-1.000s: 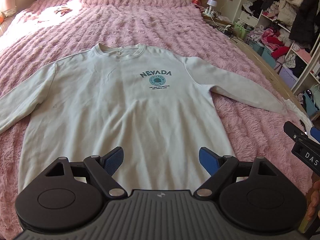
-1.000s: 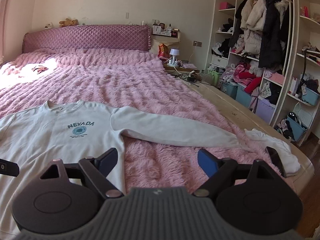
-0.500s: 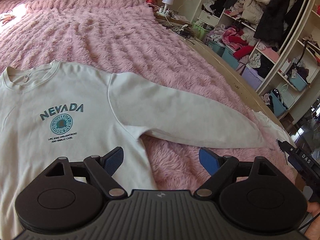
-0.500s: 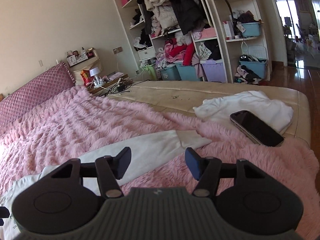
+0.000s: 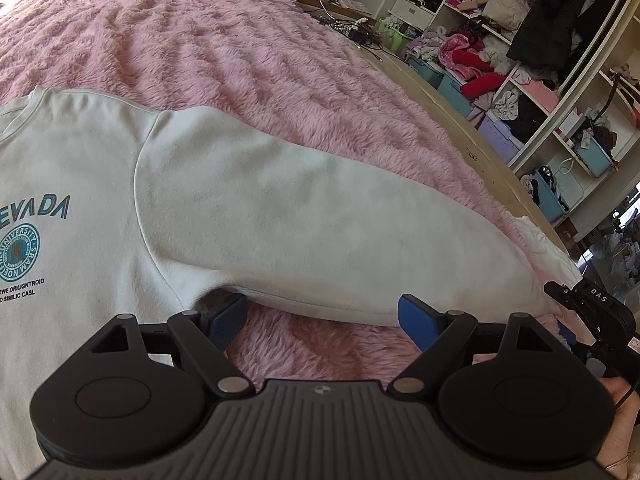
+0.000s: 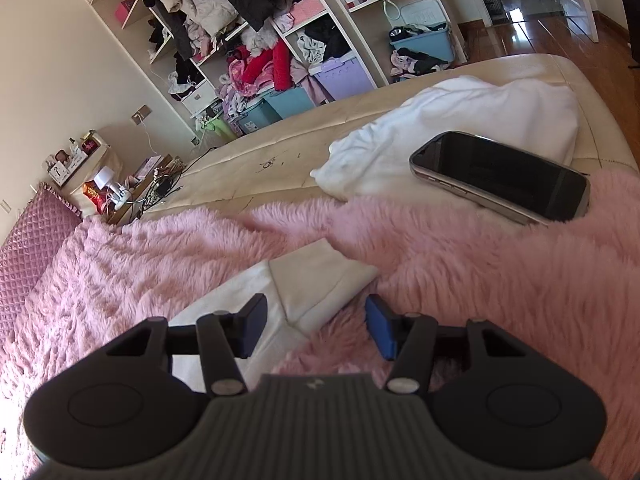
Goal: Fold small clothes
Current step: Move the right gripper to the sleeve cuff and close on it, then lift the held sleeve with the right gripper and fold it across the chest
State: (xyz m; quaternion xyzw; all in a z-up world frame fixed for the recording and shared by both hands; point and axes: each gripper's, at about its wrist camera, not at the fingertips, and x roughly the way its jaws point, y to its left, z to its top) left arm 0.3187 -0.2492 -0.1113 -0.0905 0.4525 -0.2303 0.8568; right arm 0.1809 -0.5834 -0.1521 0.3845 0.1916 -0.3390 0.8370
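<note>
A cream sweatshirt with a teal NEVADA print lies flat on the pink fluffy bedspread. Its sleeve stretches out to the right. My left gripper is open, low over the bedspread, just short of the sleeve's near edge beside the armpit. In the right wrist view the sleeve's cuff lies between and just ahead of the fingertips of my right gripper. Its jaws are closing, and the blue pads stand apart from the cloth. That gripper also shows at the right edge of the left wrist view.
A dark phone rests on a folded white cloth at the bed's corner, just beyond the cuff. The beige bed frame runs along the side. Open shelves crammed with clothes and bins stand beyond it.
Both grippers have swung right and sunk toward the sleeve. The left now sits near the armpit. The right has rolled, come over the cuff, and its jaws have narrowed.
</note>
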